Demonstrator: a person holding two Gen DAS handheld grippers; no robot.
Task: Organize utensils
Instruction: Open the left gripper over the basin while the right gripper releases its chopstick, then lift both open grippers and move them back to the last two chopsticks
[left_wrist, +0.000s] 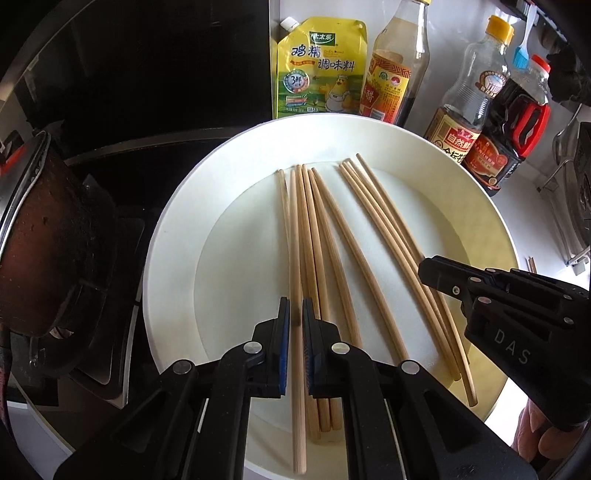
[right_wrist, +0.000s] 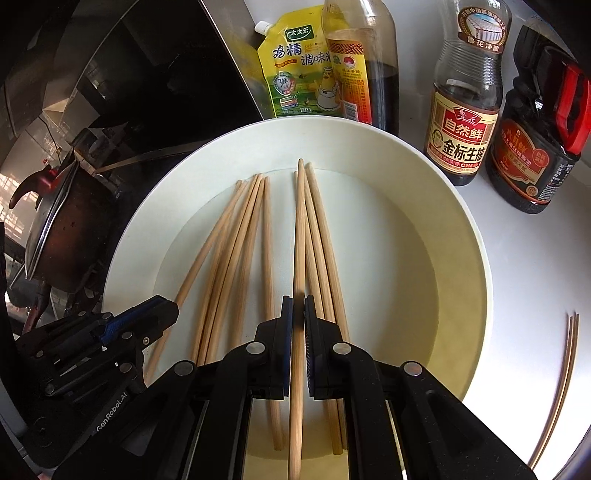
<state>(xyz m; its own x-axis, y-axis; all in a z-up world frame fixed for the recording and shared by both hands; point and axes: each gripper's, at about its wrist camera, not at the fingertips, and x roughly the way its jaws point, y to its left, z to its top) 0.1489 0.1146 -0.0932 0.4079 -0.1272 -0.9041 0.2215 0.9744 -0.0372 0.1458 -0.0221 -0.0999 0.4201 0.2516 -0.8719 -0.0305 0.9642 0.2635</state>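
Each gripper is clamped on one chopstick above the white plate. The left gripper pinches a chopstick at the left of the spread; the right gripper pinches another chopstick — raised over the right-hand bunch. The remaining chopsticks lie in two loose groups inside the plate. Sauce bottles and a yellow pouch stand behind it — a pot sits left.

bright daylight, sharp focus, fisheye-warped edges
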